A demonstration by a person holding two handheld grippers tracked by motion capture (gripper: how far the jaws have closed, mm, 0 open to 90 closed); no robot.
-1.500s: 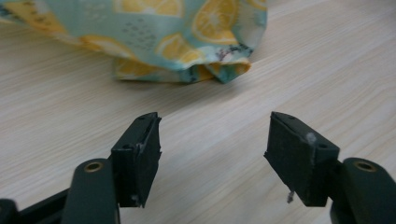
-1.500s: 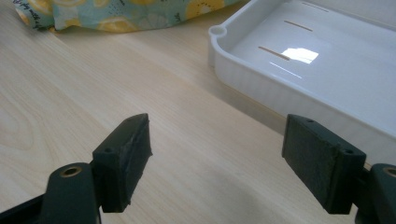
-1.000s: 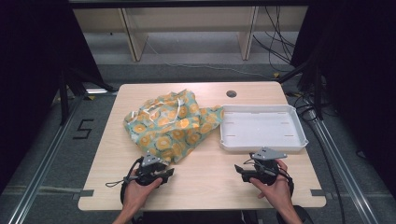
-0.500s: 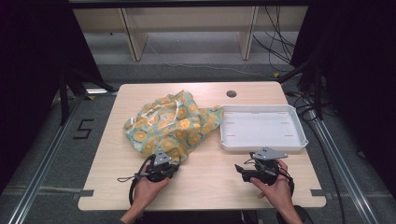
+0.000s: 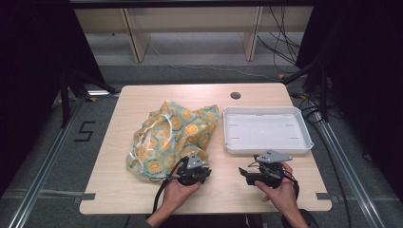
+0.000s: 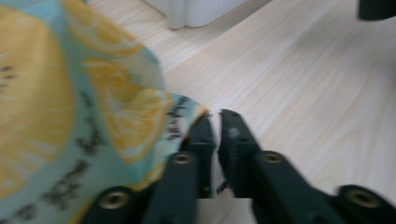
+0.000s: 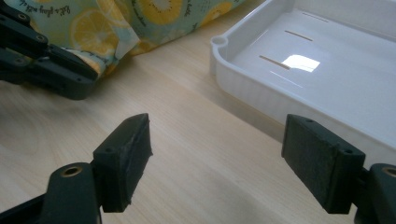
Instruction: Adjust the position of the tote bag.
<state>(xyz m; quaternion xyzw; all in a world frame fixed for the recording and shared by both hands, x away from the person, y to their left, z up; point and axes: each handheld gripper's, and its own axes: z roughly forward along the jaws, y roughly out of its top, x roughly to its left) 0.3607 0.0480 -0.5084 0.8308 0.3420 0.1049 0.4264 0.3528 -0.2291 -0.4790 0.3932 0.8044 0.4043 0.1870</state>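
Since a second ago the left tool [image 5: 196, 167] has slid across the counter [image 5: 119, 190] toward the right tool, and the near edge of the lemon-print cloth [image 5: 171, 135] has come along with it, so the bundle now lies closer to the white tray [image 5: 266, 130]. Its jaws have just been easing apart a little after a full clamp. In the left gripper view they stand nearly together with a thin slit between them, and the cloth's hem [image 6: 187, 112] lies over the outer side of one jaw; whether any fabric is pinched in the slit I cannot tell. Most of the cloth spreads away from this tool, beyond it and to its left, crumpled with a pale strap showing on top.

The right tool [image 5: 259, 172] has not shifted; its jaws [image 7: 215, 158] are wide apart over bare wood, holding nothing. Just ahead of it and to its right stands the tray, its corner [image 7: 219, 44] near the cloth's edge. The two tools sit near each other, not touching.
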